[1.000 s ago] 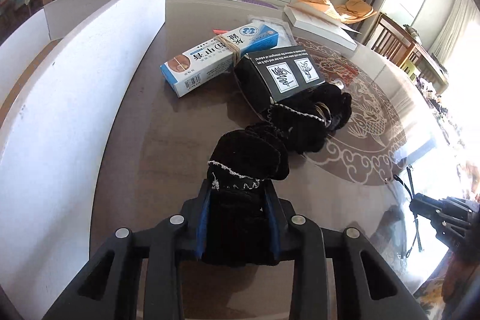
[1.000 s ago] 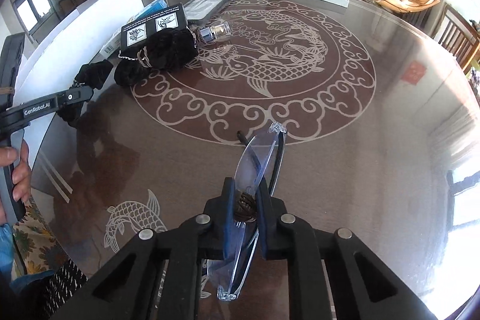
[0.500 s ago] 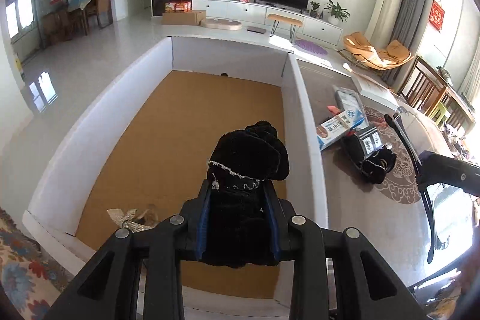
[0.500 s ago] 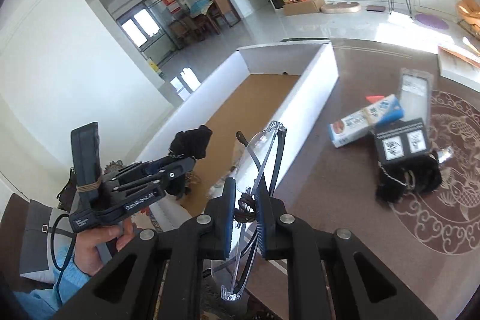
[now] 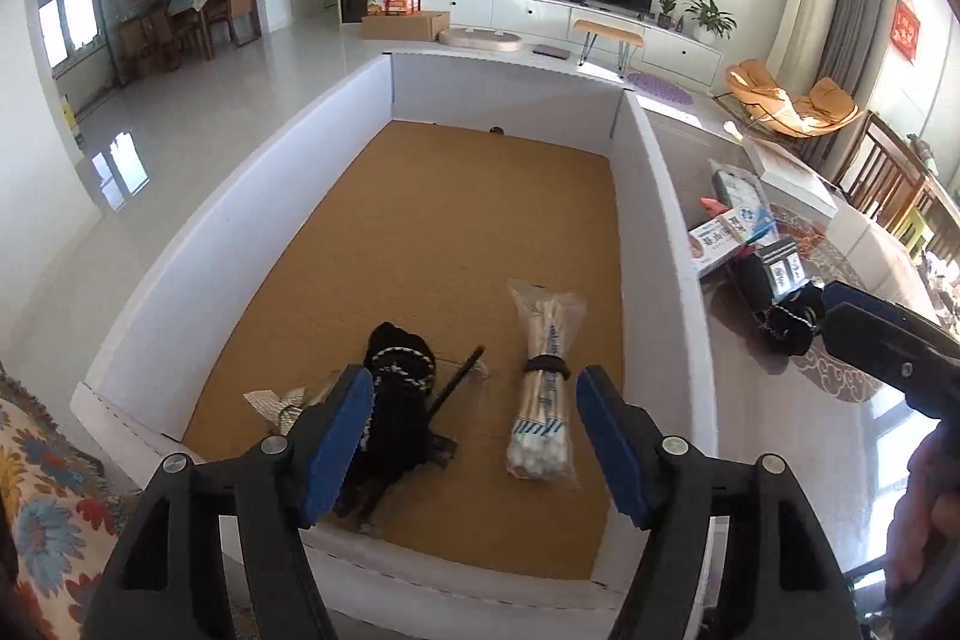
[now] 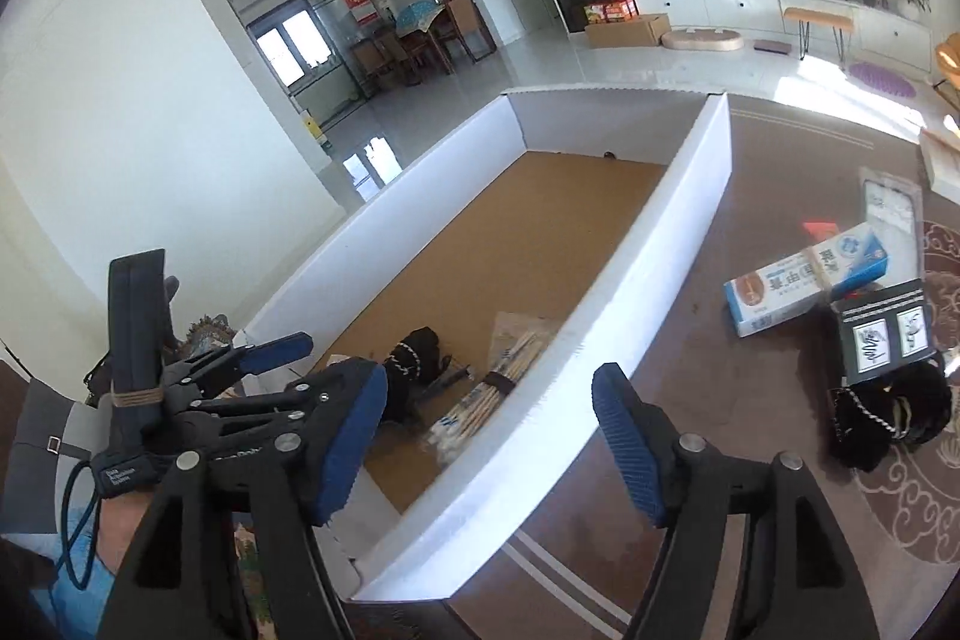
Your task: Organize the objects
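A large white-walled box (image 5: pixel 660 220) with a brown floor stands beside the table. In it lie a black velvet pouch (image 5: pixel 396 400), a bag of cotton swabs (image 5: pixel 543 388), a dark thin stick and a small ribbon bow (image 5: pixel 273 403). My left gripper (image 5: pixel 474 436) is open and empty above the box's near end, over the pouch. My right gripper (image 6: pixel 489 436) is open and empty above the box's right wall (image 6: pixel 648 268). The pouch (image 6: pixel 414 358) and the swabs (image 6: pixel 498 382) also show in the right wrist view. The glasses are not visible.
On the patterned brown table (image 6: pixel 750 430) lie a blue-white carton (image 6: pixel 804 280), a black box (image 6: pixel 885 340), another black pouch (image 6: pixel 888 412) and a flat clear pack (image 6: pixel 888 202). The left gripper (image 6: pixel 240 382) shows in the right wrist view. A floral cloth (image 5: pixel 36 490) lies at left.
My left gripper has opened and let go of the black pouch, which now lies in the box. My right gripper has opened and no longer holds the glasses.
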